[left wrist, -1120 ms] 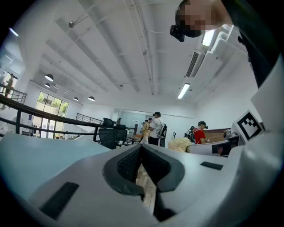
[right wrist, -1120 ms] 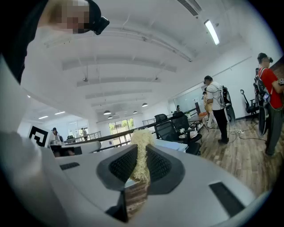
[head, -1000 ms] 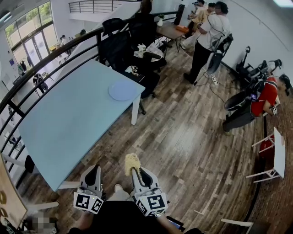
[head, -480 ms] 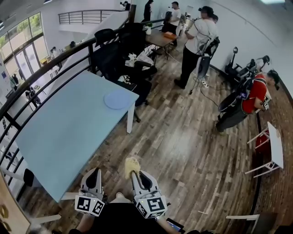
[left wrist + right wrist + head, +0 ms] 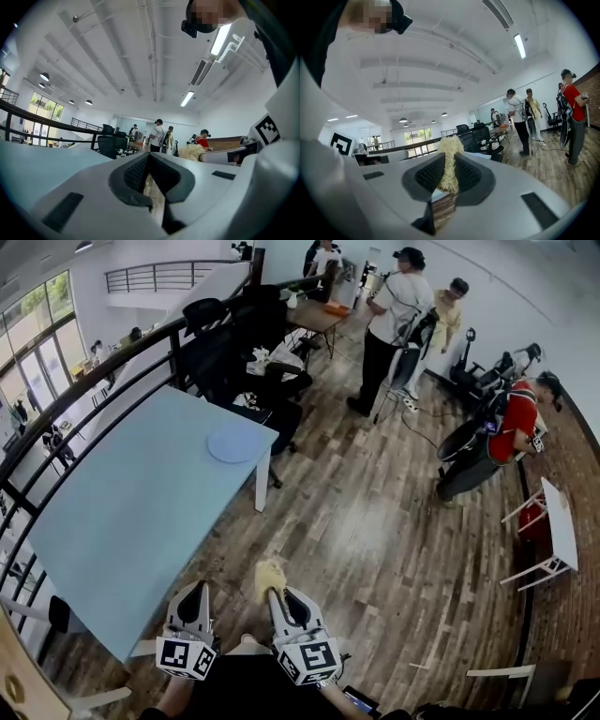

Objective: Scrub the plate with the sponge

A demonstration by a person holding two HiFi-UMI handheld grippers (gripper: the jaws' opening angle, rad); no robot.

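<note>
Both tongs hang low at 6 o'clock in the head view, over the wooden floor [image 5: 375,540] and off the near edge of the light-blue tabletop [image 5: 131,512]. The right tongs [image 5: 277,594] are clamped on a shaggy, pale-yellow sponge [image 5: 270,574], which sticks up past the jaw tips; the right gripper view shows it pinched between the two dark pads. The left tongs [image 5: 194,592], just beside them at 9 o'clock, are drawn together to a narrow slit with nothing in it, only floor showing through. The round, pale-blue plate [image 5: 232,442] lies flat near the tabletop's far corner, at 11 o'clock from the tongs and well apart from both. Beyond it stand black office chairs [image 5: 225,343]. People stand at 1 o'clock, and a person in a red shirt [image 5: 517,420] is at 2 o'clock.
</note>
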